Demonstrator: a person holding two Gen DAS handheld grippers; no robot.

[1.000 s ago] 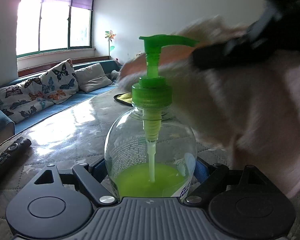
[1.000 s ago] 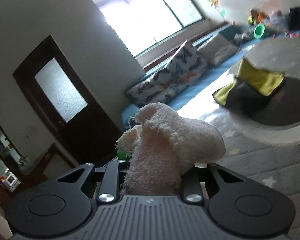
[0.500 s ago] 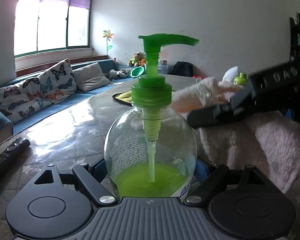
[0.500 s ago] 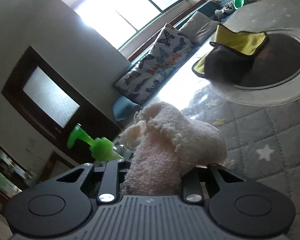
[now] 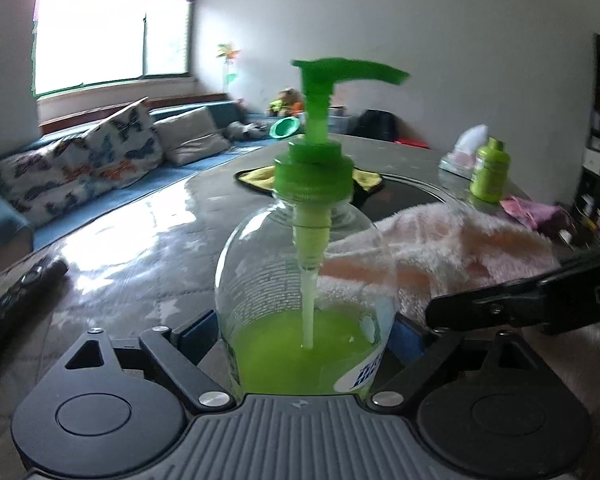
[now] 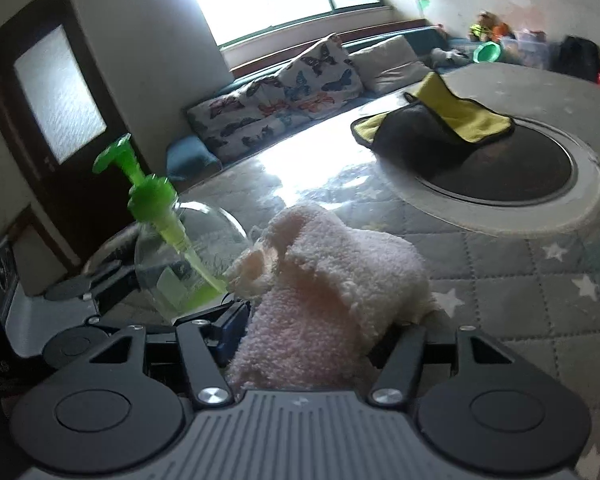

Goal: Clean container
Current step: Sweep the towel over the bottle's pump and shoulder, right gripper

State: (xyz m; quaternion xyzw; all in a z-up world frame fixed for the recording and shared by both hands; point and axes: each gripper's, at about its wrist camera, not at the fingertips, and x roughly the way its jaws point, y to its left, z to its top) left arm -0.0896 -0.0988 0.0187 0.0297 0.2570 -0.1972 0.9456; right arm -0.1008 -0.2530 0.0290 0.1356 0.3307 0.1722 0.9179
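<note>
A clear round soap bottle [image 5: 300, 280] with a green pump head and green liquid at its bottom stands upright between the fingers of my left gripper [image 5: 304, 332], which is shut on its base. The same bottle [image 6: 180, 256] appears at the left of the right wrist view. My right gripper [image 6: 312, 320] is shut on a fluffy pale pink cloth [image 6: 332, 280], whose front edge touches the bottle's lower right side. In the left wrist view the pink cloth [image 5: 452, 248] lies against the bottle's right flank, with a finger of the right gripper [image 5: 540, 304] under it.
A grey quilted star-pattern cover [image 6: 520, 280] spreads over the round table. A dark turntable [image 6: 500, 176] carries a yellow and black cloth [image 6: 440, 120]. A small green bottle [image 5: 490, 176] stands at the far right. A remote [image 5: 16, 300] lies at the left. A sofa with cushions [image 5: 100, 160] lines the window.
The right gripper with the pink cloth has dropped from the pump head's height to the bottle's lower right side. The left gripper keeps its hold on the bottle.
</note>
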